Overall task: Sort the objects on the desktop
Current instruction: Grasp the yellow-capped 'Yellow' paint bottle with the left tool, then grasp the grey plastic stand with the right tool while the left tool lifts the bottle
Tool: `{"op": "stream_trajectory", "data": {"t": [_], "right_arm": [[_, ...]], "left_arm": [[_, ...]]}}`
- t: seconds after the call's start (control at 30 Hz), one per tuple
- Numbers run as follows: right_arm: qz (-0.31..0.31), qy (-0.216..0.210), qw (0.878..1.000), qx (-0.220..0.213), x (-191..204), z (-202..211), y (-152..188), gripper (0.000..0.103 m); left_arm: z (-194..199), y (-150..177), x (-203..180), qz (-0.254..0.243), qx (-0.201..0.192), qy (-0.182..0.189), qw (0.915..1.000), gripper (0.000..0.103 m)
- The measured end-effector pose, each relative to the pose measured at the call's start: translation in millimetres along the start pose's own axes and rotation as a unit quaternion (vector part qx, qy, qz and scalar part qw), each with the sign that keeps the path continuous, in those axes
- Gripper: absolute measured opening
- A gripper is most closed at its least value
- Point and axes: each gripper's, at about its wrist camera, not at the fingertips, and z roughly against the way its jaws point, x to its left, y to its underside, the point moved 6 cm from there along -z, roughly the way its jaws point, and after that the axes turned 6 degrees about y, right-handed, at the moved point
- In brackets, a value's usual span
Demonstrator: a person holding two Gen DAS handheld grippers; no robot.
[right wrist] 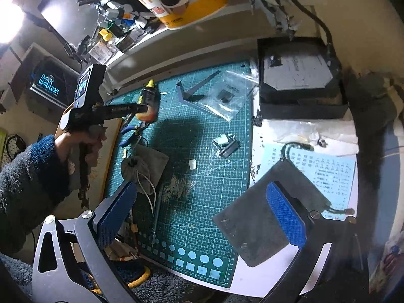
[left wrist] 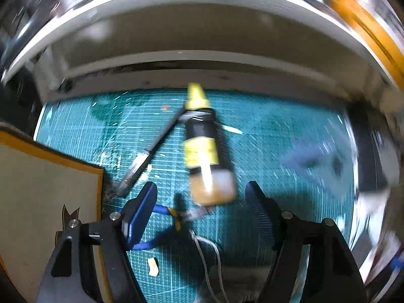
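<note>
On the teal cutting mat (right wrist: 202, 176) at the table's far left lies a yellow-and-black glue bottle (left wrist: 200, 136), below the spread left hand-held gripper (left wrist: 202, 197). The right hand-held gripper (right wrist: 202, 212) gapes empty. A far-left box (right wrist: 48, 84) reads "DARK WARRIOR".

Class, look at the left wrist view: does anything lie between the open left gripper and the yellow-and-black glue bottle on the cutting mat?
Nothing visible blocks it. The left gripper is open with the glue bottle's amber base just ahead of its fingertips. A black pen lies beside the bottle on the left, its far end meeting the bottle; blue-handled pliers lie nearer the camera, under the jaws.
</note>
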Motion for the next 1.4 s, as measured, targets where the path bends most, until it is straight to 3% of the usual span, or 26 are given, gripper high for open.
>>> {"op": "stream_trajectory", "data": {"t": [0.07, 0.23, 0.4, 0.77, 1.03, 1.2, 1.3, 1.4], "right_arm": [[0.001, 0.0, 1.0, 0.003, 0, -2, 0, 0.103], [0.004, 0.006, 1.0, 0.008, -3, -4, 2, 0.103], [-0.001, 0.014, 1.0, 0.011, -12, -2, 2, 0.103], [-0.003, 0.016, 1.0, 0.006, -13, -5, -1, 0.103], [0.016, -0.007, 1.0, -0.003, 14, -33, -20, 0.103], [0.035, -0.015, 0.999, -0.027, 33, -72, -55, 0.102], [0.05, -0.023, 0.998, -0.038, 43, -101, -81, 0.099], [0.064, -0.025, 0.997, -0.043, 52, -126, -98, 0.085]], "left_arm": [[-6, -6, 3, 0.014, 0.003, 0.008, 0.9999, 0.073], [-19, -13, -8, -0.005, 0.008, 0.004, 0.9999, 0.072], [-33, -11, -20, -0.011, 0.026, 0.009, 0.9996, 0.041], [2, 17, -37, -0.034, -0.007, 0.034, 0.9988, 0.04], [10, 62, -29, 0.005, 0.02, 0.07, 0.9974, 0.04], [11, 80, -19, 0.021, 0.035, 0.078, 0.9961, 0.04], [10, 84, -22, 0.03, 0.042, 0.082, 0.9953, 0.04], [18, 91, -22, 0.037, 0.038, 0.089, 0.9947, 0.04]]}}
